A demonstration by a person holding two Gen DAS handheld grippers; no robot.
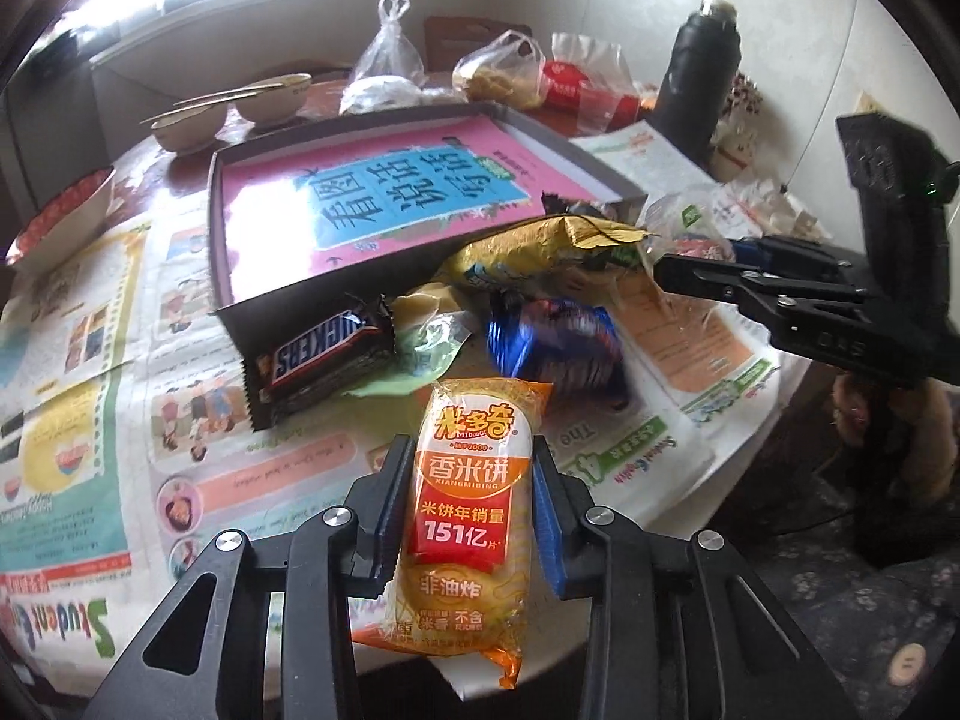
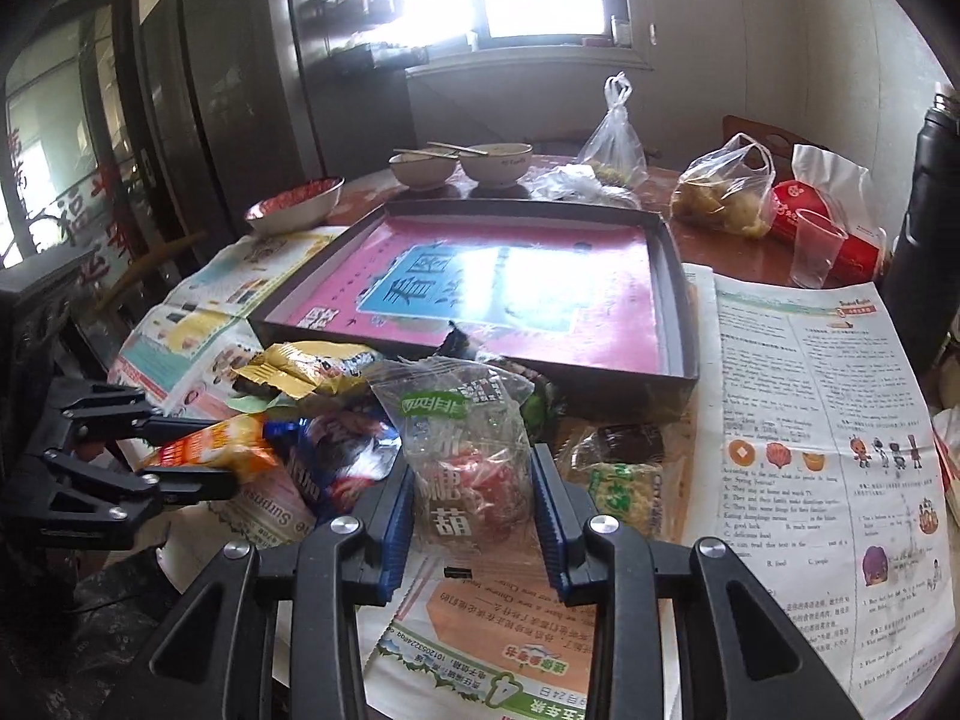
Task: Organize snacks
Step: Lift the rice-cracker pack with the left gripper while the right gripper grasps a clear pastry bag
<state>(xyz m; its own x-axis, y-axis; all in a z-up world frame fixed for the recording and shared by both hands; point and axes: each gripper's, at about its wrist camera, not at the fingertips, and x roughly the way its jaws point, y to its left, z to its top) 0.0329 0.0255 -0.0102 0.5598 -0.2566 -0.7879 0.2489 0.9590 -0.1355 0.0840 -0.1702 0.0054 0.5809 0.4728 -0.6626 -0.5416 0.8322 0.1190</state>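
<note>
Clamped between the blue pads of the left gripper (image 1: 474, 504), in the left wrist view, is the orange rice-cracker packet (image 1: 474, 498). Its long axis runs along the fingers, from 6 o'clock up to 12 o'clock, printed face toward the camera and top seam pointing at the snack pile. The pads pinch only its middle, so the lower end hangs free below them over the table (image 1: 180, 420). I judge that a crinkly film like this may slide out if the wrist tips further.

At 10 o'clock from the packet, the Snickers bar (image 1: 324, 354) leans against the near wall of the dark tray (image 1: 228, 324), its long axis running 8 to 2 o'clock; a sweep toward the tray could knock it flat. The blue wrapper (image 1: 558, 348) lies just beyond the packet's top, near enough to be dragged along.

In the right wrist view the right gripper (image 2: 474, 498) is closed on the clear candy bag (image 2: 462, 450), which stands roughly upright, its green-labelled top toward 12 o'clock and the tray's near wall. The bag's loose plastic touches neighbouring snacks, so lifting could pull them off the newspaper (image 2: 810, 420). The left gripper sits at 9 o'clock here, close by; if both head for the tray together, they may collide.
</note>
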